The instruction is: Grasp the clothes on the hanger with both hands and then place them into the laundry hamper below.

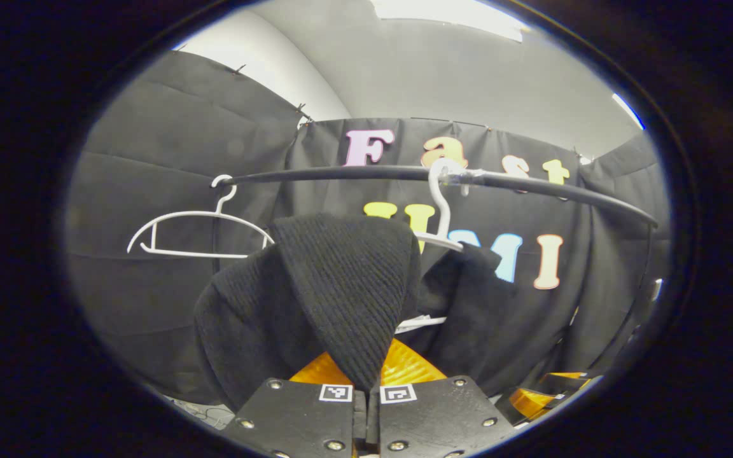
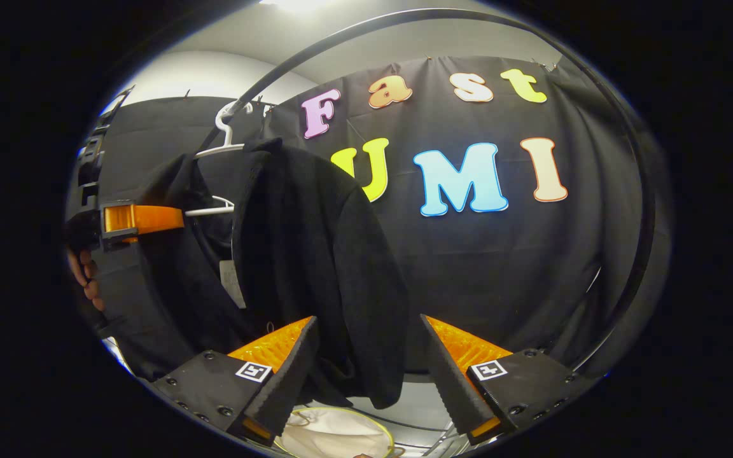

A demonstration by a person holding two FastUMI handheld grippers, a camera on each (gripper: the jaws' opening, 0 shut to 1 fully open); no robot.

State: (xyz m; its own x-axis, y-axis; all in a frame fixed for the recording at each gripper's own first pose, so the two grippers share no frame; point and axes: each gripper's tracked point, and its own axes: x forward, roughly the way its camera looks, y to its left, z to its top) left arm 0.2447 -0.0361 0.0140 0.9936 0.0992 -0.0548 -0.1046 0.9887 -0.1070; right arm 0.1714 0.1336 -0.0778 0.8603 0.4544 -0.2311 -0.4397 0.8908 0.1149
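Observation:
A black knit garment hangs over a white hanger on the black rail. My left gripper is shut on a fold of the garment, which bulges up over its fingers. In the right gripper view the same garment hangs down from the hanger, and my right gripper stands open with the lower part of the cloth between its spread fingers, neither pressing on it. The left gripper shows at the garment's left side, held by a hand. The laundry hamper lies below.
An empty white hanger hangs near the rail's left end. The rail curves around overhead and down the right side in the right gripper view. Black cloth walls close in the booth behind the garment.

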